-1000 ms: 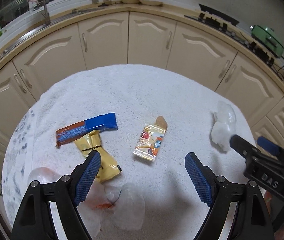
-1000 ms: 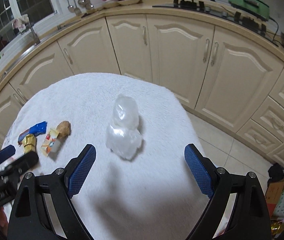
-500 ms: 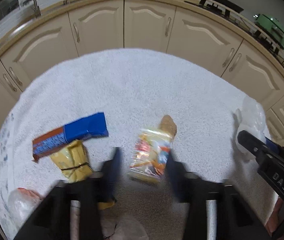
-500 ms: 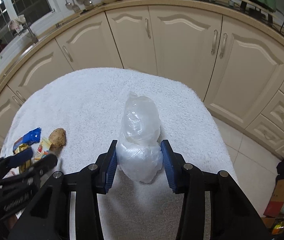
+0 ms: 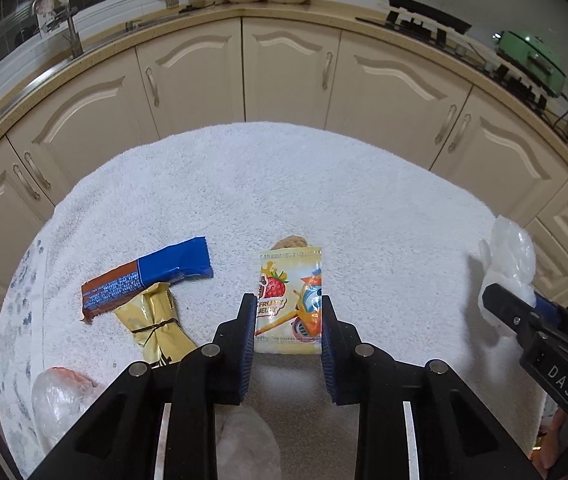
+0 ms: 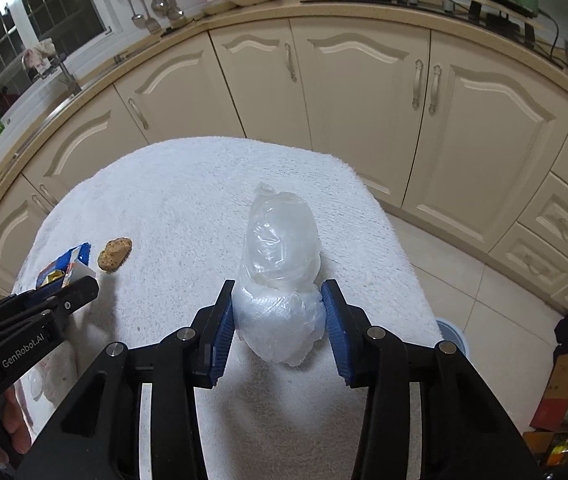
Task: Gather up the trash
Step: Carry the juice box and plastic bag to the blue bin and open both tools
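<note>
Both sets of jaws stood wide a second ago. Left gripper (image 5: 287,322) has closed on the fruit jelly packet (image 5: 290,300); right gripper (image 6: 277,314) on the crumpled plastic bag (image 6: 279,276), both on the towel-covered desk (image 5: 243,184).

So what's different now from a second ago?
Both grippers closed from wide open: the left gripper came down onto the jelly packet, the right gripper onto the plastic bag. The blue wrapper, gold wrapper and cookie lie where they were.
</note>
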The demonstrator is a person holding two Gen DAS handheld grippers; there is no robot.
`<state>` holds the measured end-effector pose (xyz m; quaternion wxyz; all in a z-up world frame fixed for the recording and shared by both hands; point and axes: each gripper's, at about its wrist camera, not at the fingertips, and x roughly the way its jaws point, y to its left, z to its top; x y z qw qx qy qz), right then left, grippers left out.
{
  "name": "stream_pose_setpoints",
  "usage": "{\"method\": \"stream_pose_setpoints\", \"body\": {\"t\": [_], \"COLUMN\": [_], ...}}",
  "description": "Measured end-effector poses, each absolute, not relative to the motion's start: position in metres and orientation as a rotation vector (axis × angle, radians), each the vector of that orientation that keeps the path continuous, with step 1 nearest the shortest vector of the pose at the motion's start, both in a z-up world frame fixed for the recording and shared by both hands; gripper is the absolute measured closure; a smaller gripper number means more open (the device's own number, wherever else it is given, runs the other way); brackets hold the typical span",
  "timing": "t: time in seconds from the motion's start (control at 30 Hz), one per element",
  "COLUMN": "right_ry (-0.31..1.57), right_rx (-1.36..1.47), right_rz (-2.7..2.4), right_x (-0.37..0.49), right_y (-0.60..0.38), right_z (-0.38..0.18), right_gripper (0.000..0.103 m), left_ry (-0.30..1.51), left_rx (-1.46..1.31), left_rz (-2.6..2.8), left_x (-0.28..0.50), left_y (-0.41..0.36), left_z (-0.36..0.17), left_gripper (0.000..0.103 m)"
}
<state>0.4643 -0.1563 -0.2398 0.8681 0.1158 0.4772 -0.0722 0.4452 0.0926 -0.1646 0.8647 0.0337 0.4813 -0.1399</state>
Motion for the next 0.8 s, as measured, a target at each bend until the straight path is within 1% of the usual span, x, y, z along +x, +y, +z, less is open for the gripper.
{"method": "stream_pose_setpoints", "body": {"t": [0.4, 0.8], "right_ry": [0.937, 0.878], "right_rx": [0.261, 0.324], "right_rz": [-0.199, -0.359], "right_x": [0.420, 0.347], "right_y": [-0.186, -0.267], "right_z": [-0.211, -0.188], "right_gripper": [0.060, 0.060], "left_ry": [0.959, 0.931], "left_rx": [0.122, 0.226], "left_rz": [-0.371, -0.550], "left_x": [0.384, 0.322], "left_y": [0.054, -0.042], "left_z": [-0.139, -0.125], "left_gripper": [0.078, 0.078]}}
